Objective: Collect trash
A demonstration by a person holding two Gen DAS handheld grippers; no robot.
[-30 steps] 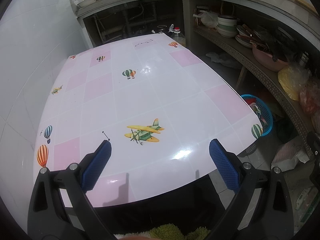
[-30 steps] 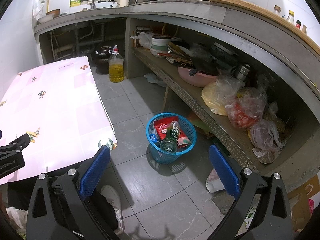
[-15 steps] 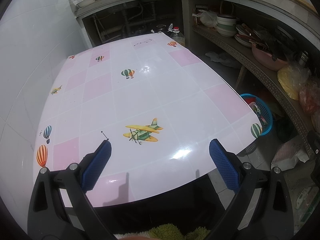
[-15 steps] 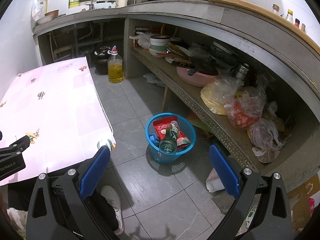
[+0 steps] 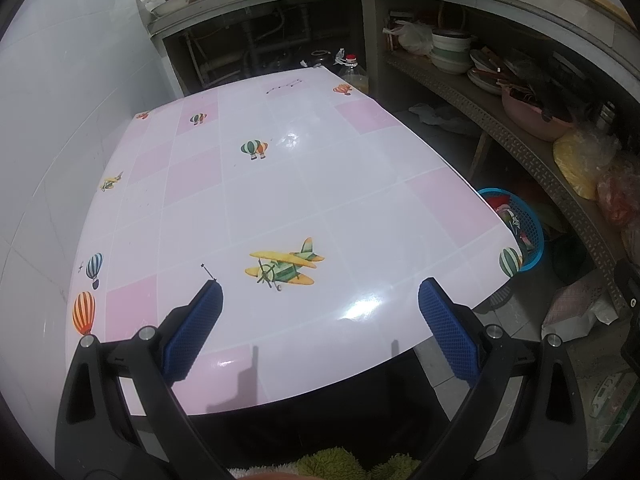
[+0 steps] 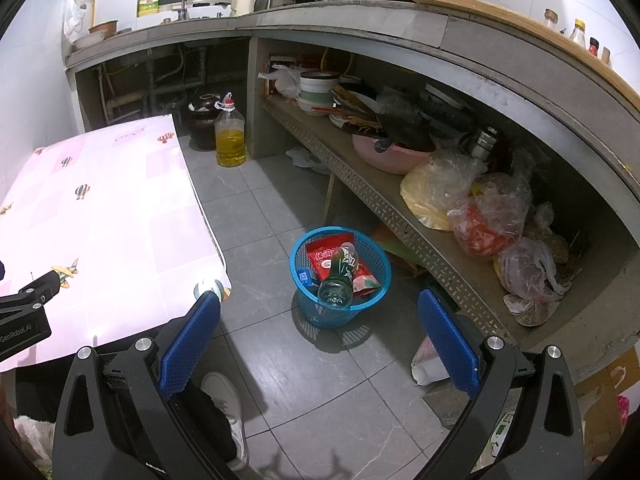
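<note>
A blue mesh trash basket [image 6: 362, 240] stands on the grey floor between the table and the shelf. It holds a green glass bottle [image 6: 338, 276], a red snack bag [image 6: 326, 256] and other wrappers. The basket also shows past the table's right edge in the left wrist view [image 5: 534, 232]. My right gripper [image 6: 320, 338] is open and empty, held above the floor in front of the basket. My left gripper [image 5: 318, 328] is open and empty over the near edge of the pink-and-white table [image 5: 280, 184], which bears no loose objects.
A low shelf [image 6: 384, 200] on the right holds bowls, pans and plastic bags. A bottle of yellow oil [image 6: 230, 140] and a dark jar [image 6: 204, 114] stand on the floor beyond the table. A white shoe [image 6: 224, 404] is near my right gripper. A white wall [image 5: 60, 120] borders the table's left side.
The right wrist view has drifted slightly, so the basket sits a touch lower and more central. The left gripper has barely moved. Both grippers stay open.
</note>
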